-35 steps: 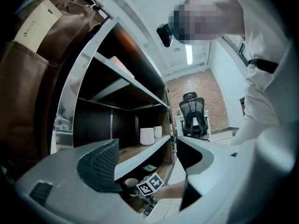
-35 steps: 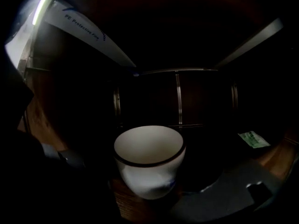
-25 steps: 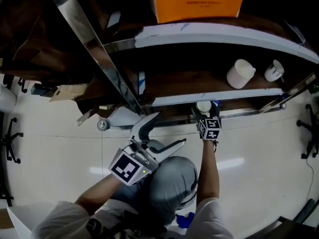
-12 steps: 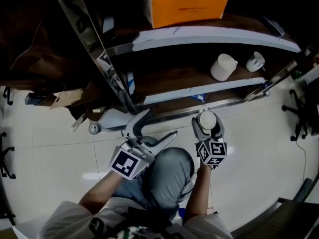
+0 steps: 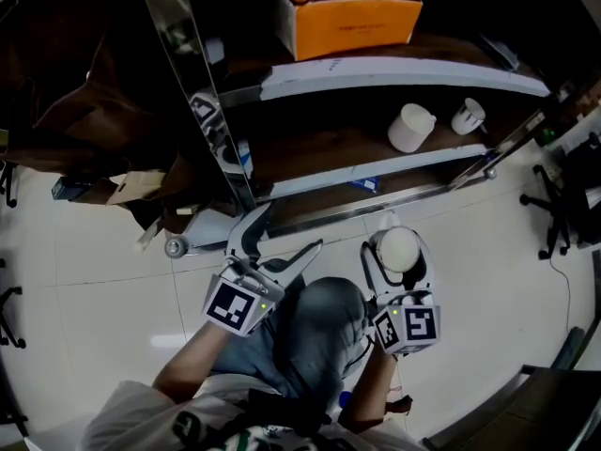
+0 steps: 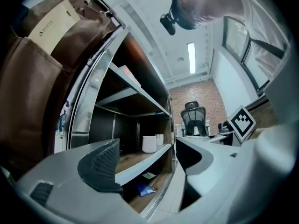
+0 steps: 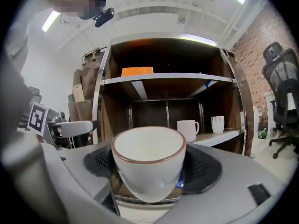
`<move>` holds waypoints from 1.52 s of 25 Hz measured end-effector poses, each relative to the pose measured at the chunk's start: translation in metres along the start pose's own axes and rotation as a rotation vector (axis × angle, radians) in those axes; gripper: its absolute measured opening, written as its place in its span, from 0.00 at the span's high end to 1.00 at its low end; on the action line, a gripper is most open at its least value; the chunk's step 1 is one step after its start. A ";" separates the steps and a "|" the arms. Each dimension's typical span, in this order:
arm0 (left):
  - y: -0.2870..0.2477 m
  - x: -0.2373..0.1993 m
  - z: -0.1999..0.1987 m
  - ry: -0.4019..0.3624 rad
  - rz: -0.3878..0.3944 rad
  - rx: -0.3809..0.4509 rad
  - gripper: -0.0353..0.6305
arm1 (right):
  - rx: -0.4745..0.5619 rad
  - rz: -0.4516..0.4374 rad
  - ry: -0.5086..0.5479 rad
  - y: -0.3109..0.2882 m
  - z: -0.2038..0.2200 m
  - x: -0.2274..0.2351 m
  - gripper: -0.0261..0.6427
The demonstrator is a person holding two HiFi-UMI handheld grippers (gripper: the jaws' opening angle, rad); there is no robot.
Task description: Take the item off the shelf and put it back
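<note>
Lifted out from under the lowest shelf board and raised since a second ago: the white cup (image 7: 148, 164), clamped in the right gripper (image 5: 398, 254).

The cup is held upright between the right jaws, clear of the shelf unit (image 5: 404, 69) and above the floor (image 5: 113, 261). The left gripper (image 5: 282, 238) is held near the unit's steel post with its jaws apart and nothing between them. Two white mugs (image 5: 410, 127) are seen on the middle shelf (image 5: 376, 170), and an orange box (image 5: 347, 12) on the board above.
</note>
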State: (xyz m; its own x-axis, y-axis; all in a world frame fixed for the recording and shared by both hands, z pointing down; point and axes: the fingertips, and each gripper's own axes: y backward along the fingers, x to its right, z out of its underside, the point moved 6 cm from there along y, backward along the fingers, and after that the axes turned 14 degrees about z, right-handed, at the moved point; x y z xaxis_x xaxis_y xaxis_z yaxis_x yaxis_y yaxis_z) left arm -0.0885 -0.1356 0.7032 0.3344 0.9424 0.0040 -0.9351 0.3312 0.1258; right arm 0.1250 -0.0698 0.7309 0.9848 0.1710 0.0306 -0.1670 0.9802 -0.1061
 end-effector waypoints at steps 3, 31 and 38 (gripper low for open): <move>0.001 0.002 0.001 -0.016 0.003 -0.017 0.39 | 0.016 0.003 0.002 0.000 -0.005 0.000 0.33; -0.079 0.067 -0.296 -0.016 0.120 0.039 0.40 | 0.131 0.074 0.021 0.104 -0.304 0.063 0.33; -0.089 0.075 -0.426 0.046 0.132 0.037 0.40 | 0.089 0.083 0.019 0.129 -0.419 0.047 0.33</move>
State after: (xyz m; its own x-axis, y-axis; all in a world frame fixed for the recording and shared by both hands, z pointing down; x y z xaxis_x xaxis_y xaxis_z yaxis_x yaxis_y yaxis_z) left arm -0.0300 -0.0749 0.2692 0.2021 0.9791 -0.0225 -0.9655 0.2031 0.1633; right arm 0.1698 0.0236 0.3025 0.9680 0.2509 0.0066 -0.2507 0.9679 -0.0186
